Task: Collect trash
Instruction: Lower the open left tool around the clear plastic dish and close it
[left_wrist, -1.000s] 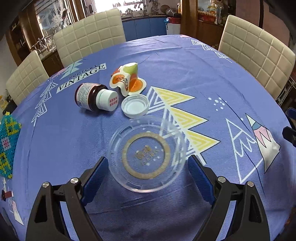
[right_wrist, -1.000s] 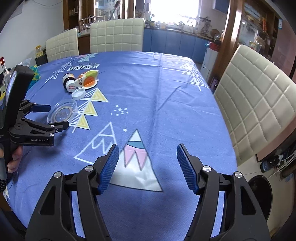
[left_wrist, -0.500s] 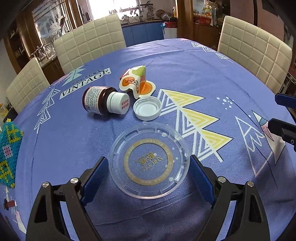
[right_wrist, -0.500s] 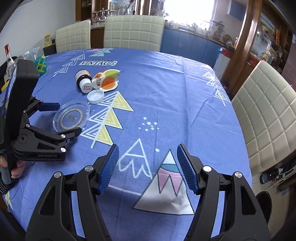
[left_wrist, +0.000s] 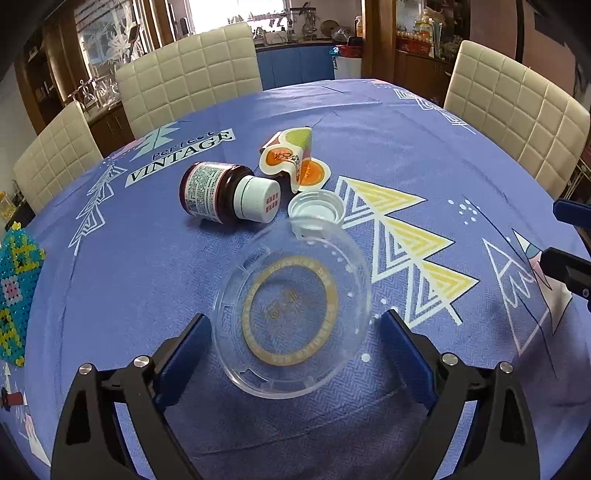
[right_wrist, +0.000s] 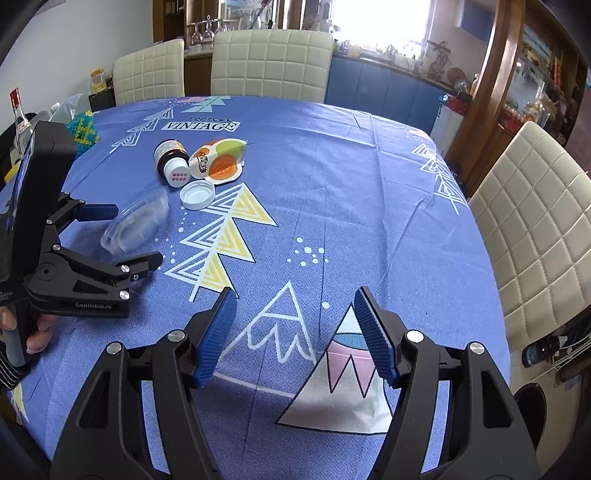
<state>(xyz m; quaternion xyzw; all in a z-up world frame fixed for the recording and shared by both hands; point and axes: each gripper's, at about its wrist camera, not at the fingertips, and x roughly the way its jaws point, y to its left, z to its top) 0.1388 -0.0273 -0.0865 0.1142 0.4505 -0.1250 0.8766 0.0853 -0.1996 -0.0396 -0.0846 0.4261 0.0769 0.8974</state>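
Table (left_wrist: 369, 122) under blue patterned cloth, brown bottle (left_wrist: 225, 195) on its side, white cap (left_wrist: 316, 208) beside it, crumpled wrapper (left_wrist: 291, 160) just behind, clear lid (left_wrist: 291, 314) tilted, bead mat (left_wrist: 16, 288) at left edge.

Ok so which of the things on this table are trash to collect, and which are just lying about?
Trash to collect:
- clear plastic lid, tilted between the left hand-held gripper's open jaws
- white cap
- dark bottle, on its side
- crumpled printed cup

Just lying about:
- bead mat at the table edge
- cream chairs
- glass bottle beyond the table
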